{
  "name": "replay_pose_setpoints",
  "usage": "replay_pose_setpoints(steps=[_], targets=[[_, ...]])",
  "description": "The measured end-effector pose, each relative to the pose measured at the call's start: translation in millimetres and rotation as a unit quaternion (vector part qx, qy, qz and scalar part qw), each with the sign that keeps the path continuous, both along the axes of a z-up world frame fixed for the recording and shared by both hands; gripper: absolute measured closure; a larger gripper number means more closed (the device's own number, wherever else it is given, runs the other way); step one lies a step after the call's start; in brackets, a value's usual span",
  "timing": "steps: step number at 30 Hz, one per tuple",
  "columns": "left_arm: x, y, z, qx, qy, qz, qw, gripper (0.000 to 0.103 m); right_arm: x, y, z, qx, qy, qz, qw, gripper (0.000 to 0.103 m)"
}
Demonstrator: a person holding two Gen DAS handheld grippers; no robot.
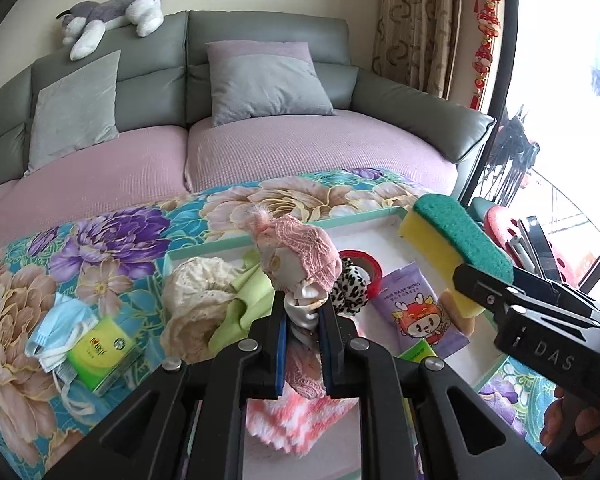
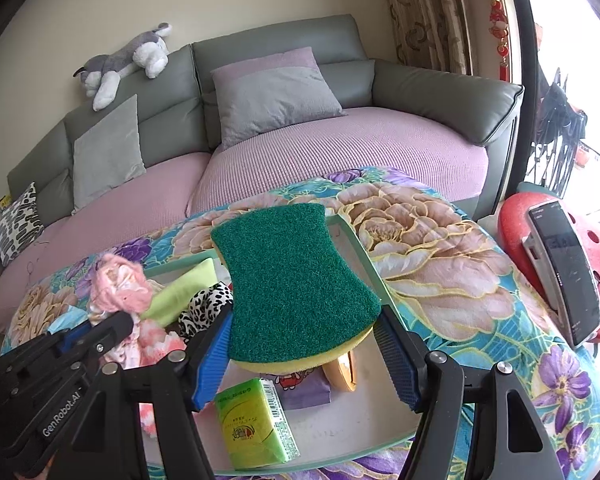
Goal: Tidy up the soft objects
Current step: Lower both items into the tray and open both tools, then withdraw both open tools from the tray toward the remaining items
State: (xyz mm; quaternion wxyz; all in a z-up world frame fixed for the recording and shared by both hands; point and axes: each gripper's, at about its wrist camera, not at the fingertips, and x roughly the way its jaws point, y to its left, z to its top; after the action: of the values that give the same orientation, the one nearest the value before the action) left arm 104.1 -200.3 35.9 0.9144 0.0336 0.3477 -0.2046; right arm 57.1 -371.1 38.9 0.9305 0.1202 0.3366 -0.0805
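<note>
The left gripper [image 1: 302,312] is shown nearly closed, its jaws pinched on a pink lace-trimmed cloth bundle [image 1: 296,256] held above the shallow white tray with a pale green rim [image 1: 364,218]. The right gripper [image 2: 304,350] is shown with jaws set wide, clamped on the edges of a yellow sponge with a green scouring face [image 2: 296,280], raised over the same tray on the floral tablecloth [image 2: 440,264].

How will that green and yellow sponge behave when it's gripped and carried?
The sponge, held in the right hand-held gripper, juts out level without drooping, so it probably keeps its shape. Being foam, it likely weighs little and squashes somewhat. Its coarse green top should resist slipping.
</note>
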Motion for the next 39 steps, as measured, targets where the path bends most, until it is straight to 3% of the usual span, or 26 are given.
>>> replay_pose_setpoints(steps=[5, 11, 21, 29, 32, 39], targets=[[5.2, -9.0, -10.7, 0.006, 0.007, -0.008, 0.9999, 0.089, 3.0, 2.0, -5.4, -0.001, 0.009, 0.0, 1.0, 0.031], [15.6, -15.5, -37.7, 0.026, 0.052, -0.012, 0.9982, 0.088, 8.9, 5.8, -14.3, -0.008, 0.03, 0.006, 1.0, 0.03], [13.8, -9.1, -37.7, 0.018, 0.06, -0.009, 0.998, 0.086, 12.1, 13.6, -16.4, -0.026, 0.038, 0.016, 0.999, 0.03], [8.9, -5.8, -26.7, 0.022, 0.059, -0.012, 0.998, 0.054, 12.4, 14.8, -14.4, -0.029, 0.041, 0.017, 0.999, 0.027], [5.9, -3.8, -21.9, 0.027, 0.054, -0.013, 0.9981, 0.049, 11.5, 15.3, -12.0, -0.033, 0.039, 0.015, 0.999, 0.02], [1.8, 12.5, -6.1, 0.021, 0.038, 0.003, 0.999, 0.043, 7.8, 13.5, -5.7, -0.034, 0.032, 0.008, 0.999, 0.016]])
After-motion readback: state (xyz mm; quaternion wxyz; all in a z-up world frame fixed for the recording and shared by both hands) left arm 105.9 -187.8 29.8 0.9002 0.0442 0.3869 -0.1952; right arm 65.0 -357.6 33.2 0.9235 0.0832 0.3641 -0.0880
